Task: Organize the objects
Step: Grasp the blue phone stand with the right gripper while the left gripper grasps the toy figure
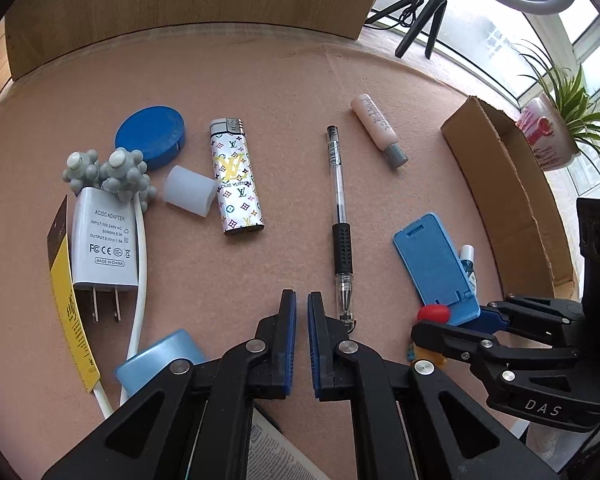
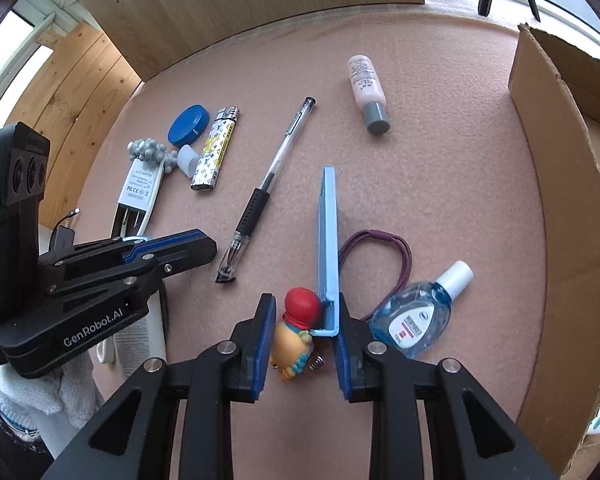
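My right gripper [image 2: 305, 312] is open around the base of a blue folding phone stand [image 2: 327, 236], whose panel stands on edge; a small figurine with a red cap [image 2: 298, 322] also sits between the jaws. The stand shows in the left wrist view [image 1: 434, 262] beside my right gripper [image 1: 452, 322]. My left gripper [image 1: 302, 302] is nearly shut and empty above the mat, just left of a clear pen [image 1: 340, 216]. A cardboard box [image 2: 556, 184] stands at the right.
On the pink mat lie a patterned lighter [image 1: 236, 184], blue round lid [image 1: 150, 136], white adapter [image 1: 102, 240], grey knobbly massager [image 1: 108, 176], small pink bottle [image 1: 378, 130], sanitizer bottle [image 2: 416, 312], purple hair tie [image 2: 380, 248]. A wooden board [image 1: 180, 0] stands behind.
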Available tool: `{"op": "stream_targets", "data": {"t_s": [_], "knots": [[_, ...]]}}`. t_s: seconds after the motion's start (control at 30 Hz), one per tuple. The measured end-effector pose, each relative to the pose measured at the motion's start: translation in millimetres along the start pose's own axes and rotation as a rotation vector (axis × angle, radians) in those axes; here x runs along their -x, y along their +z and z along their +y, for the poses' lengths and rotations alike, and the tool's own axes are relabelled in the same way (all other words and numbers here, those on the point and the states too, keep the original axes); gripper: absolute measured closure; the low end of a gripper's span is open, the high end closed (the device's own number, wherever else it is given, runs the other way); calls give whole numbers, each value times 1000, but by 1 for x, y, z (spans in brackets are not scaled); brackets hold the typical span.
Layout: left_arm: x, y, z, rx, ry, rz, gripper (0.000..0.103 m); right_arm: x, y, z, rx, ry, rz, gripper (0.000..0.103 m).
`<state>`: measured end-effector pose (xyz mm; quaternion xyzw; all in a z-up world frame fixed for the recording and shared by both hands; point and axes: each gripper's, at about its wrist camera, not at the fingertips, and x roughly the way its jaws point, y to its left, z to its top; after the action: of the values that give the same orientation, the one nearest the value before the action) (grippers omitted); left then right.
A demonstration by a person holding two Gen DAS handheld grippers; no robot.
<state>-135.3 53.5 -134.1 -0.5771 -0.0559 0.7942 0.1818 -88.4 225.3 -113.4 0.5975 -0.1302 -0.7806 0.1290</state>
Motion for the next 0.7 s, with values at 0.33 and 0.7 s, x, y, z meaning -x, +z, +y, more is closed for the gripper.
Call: {"op": "stream_targets", "data": {"t_s": [0.33, 0.7], "knots": [[18, -7, -37, -87, -69, -12, 85, 32, -44, 4, 45, -2, -27, 68], [16, -61, -96, -235, -100, 16, 38, 69, -42, -41, -114, 19, -110, 69]]}}
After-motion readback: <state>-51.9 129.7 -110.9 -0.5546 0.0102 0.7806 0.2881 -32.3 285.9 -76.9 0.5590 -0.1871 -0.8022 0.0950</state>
